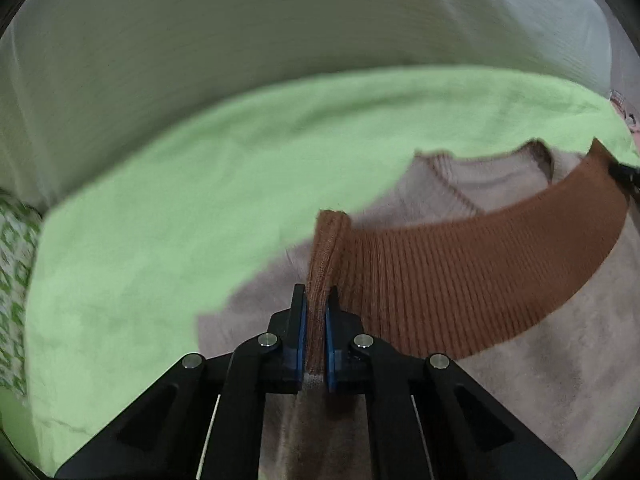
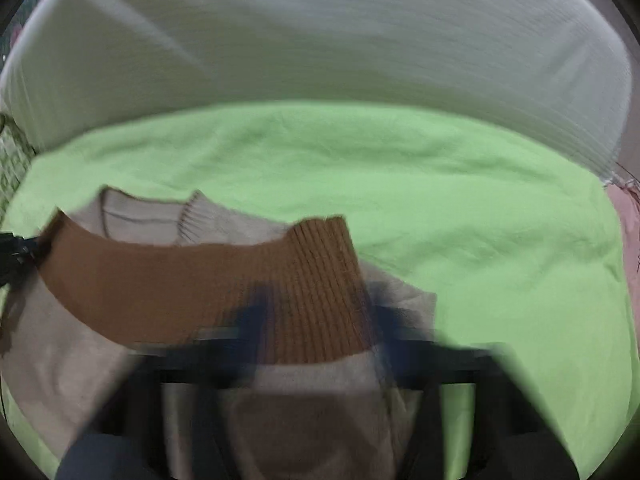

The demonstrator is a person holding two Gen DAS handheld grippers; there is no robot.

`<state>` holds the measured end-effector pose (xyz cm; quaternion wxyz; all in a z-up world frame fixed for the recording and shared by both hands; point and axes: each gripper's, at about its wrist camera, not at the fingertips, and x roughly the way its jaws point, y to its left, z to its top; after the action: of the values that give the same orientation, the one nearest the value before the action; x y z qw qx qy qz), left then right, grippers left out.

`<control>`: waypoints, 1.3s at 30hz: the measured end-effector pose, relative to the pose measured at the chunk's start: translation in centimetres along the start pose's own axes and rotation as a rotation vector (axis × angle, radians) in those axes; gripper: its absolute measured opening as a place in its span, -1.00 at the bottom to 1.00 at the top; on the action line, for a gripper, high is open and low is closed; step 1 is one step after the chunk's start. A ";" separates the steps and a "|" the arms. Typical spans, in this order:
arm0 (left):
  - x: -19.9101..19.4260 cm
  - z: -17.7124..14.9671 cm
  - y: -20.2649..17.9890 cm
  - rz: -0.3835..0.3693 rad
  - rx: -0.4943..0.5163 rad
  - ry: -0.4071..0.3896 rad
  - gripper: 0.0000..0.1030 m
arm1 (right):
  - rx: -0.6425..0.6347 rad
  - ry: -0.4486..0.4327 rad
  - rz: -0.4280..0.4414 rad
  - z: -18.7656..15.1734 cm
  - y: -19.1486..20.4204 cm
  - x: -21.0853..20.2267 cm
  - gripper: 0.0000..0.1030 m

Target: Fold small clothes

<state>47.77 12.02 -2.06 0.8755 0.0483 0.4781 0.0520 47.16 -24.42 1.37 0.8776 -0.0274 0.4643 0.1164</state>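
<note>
A beige knit sweater with a brown ribbed hem lies on a green sheet. The hem is lifted and stretched over the sweater's body, towards its neckline. My left gripper is shut on the hem's left corner, which is bunched between the blue pads. My right gripper holds the hem's far right corner. In the right wrist view the right gripper is blurred, with the hem passing between its fingers. The left gripper shows at the hem's other end.
The green sheet spreads beyond and beside the sweater. A big white cushion or folded cover bounds it at the back. Green-and-white patterned cloth lies at the left edge, and something pink at the right.
</note>
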 end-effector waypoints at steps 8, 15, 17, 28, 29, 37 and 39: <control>3.1 0.7 2.0 0.044 -0.096 0.052 -0.77 | 0.158 -0.019 -0.018 1.3 -2.4 1.5 -0.87; -4.0 -2.3 7.2 -0.017 -0.288 -0.015 0.16 | 0.245 -0.122 -0.066 -0.5 -3.2 -3.0 0.16; -6.7 -5.2 8.4 -0.060 -0.359 -0.010 0.32 | 0.251 -0.163 0.000 -1.5 -3.0 -5.8 0.16; -10.8 -20.8 3.6 -0.225 -0.813 0.182 0.55 | 0.116 -0.154 0.172 -11.0 3.6 -11.1 0.16; -10.4 -21.4 3.1 -0.238 -0.859 0.190 0.54 | 0.108 -0.145 0.156 -11.6 3.7 -10.9 0.16; -7.7 -19.3 2.3 -0.211 -1.047 0.118 0.61 | 0.207 -0.183 0.153 -12.1 0.5 -10.4 0.16; -7.0 -18.1 2.0 -0.183 -1.045 0.079 0.53 | 0.226 -0.191 0.151 -12.1 0.0 -10.4 0.16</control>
<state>28.65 13.62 -5.70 0.7651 -0.4379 0.4235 0.2085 31.77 -28.17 3.03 0.9040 0.1178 0.3895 0.1310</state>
